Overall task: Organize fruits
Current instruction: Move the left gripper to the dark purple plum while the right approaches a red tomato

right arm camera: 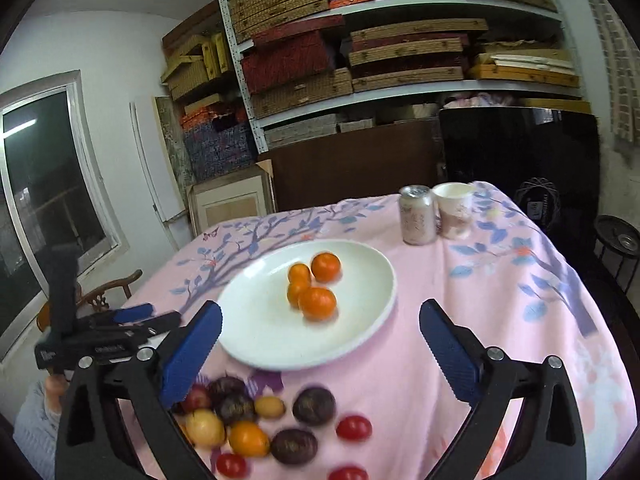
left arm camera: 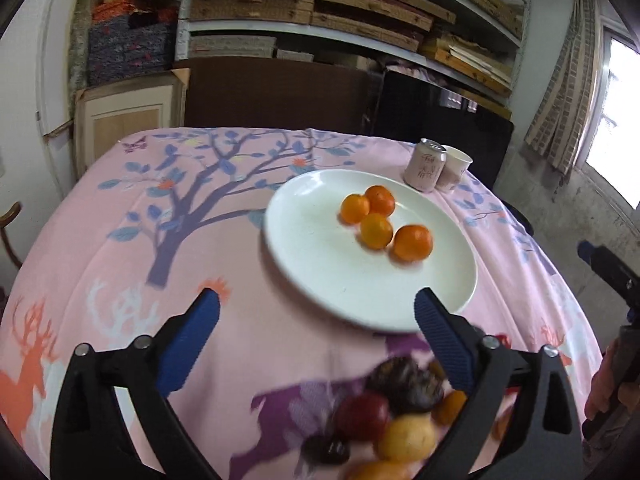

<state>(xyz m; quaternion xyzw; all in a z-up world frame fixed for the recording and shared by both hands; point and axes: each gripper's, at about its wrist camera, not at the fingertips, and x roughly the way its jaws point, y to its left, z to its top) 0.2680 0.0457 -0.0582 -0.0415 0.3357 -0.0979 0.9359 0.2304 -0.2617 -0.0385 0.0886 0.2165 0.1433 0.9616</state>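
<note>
A white plate (left arm camera: 312, 256) holds several oranges (left arm camera: 413, 242) on the pink tablecloth; it also shows in the right wrist view (right arm camera: 256, 320) with the oranges (right arm camera: 318, 302). Loose fruit lies on the cloth in front of the plate: dark purple fruits (right arm camera: 314, 405), yellow ones (right arm camera: 205, 427), an orange one (right arm camera: 248, 438) and small red ones (right arm camera: 354, 427); the pile is blurred in the left wrist view (left arm camera: 404, 404). My left gripper (left arm camera: 318, 312) is open and empty above the cloth, left of the pile. My right gripper (right arm camera: 320, 326) is open and empty above the plate's near rim.
A pink drink can (right arm camera: 418, 215) and a paper cup (right arm camera: 454, 210) stand at the table's far right corner. Shelves with stacked boxes (right arm camera: 360, 52) fill the wall behind. The left gripper's body (right arm camera: 100, 336) shows at the left of the right view.
</note>
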